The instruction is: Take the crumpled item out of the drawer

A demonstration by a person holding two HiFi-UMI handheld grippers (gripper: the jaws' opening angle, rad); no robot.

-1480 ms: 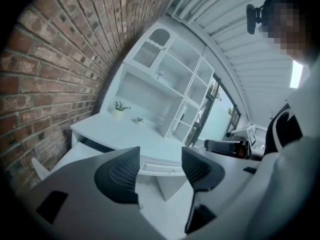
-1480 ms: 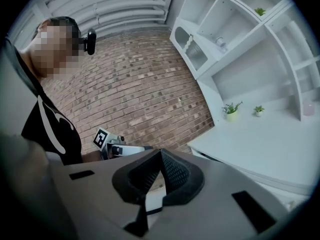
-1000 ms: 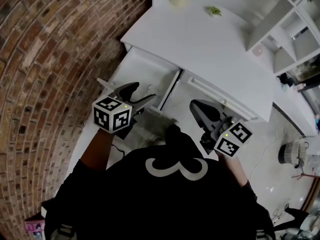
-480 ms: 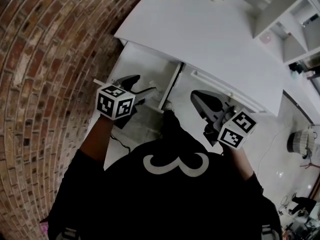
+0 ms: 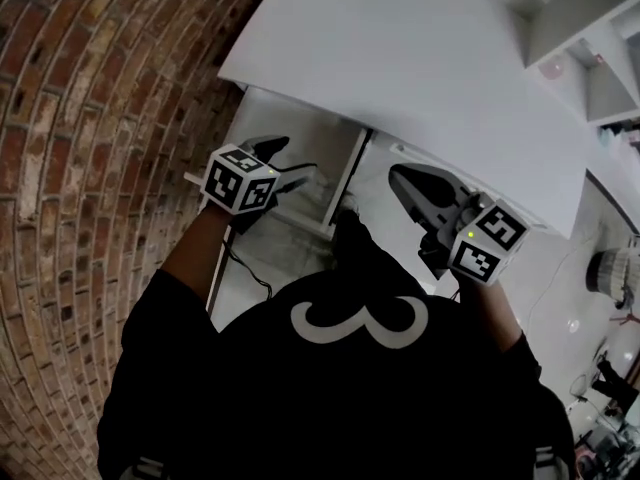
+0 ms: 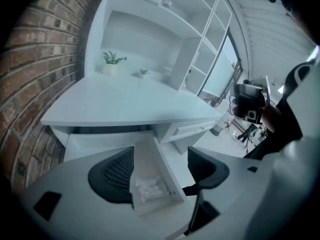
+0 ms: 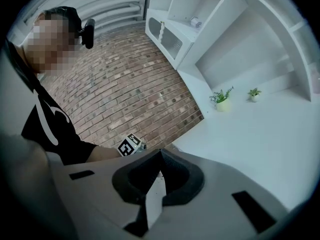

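Observation:
The white crumpled item (image 6: 147,188) lies near the front of the open drawer (image 6: 168,173) under the white desk (image 6: 130,104). In the left gripper view it shows between the two dark pads of my left gripper (image 6: 157,170), which is open and held above it, apart from it. The head view shows the left gripper (image 5: 282,164) over the open drawer (image 5: 318,158) at the desk's left end; the item is not discernible there. My right gripper (image 5: 412,184) is shut with nothing in it, in front of the desk's right drawer. Its jaw tips meet in the right gripper view (image 7: 159,152).
A brick wall (image 5: 80,168) runs close along the drawer's left side. The desk top (image 5: 400,58) overhangs the drawer's back. Two small potted plants (image 7: 221,99) and white shelving (image 7: 225,29) stand at the desk's rear. A dark cable (image 5: 250,273) lies on the floor below the drawer.
My left gripper has moved forward, from in front of the drawer to over its open front. The right gripper has kept its place, still shut. The head view has tilted down slightly.

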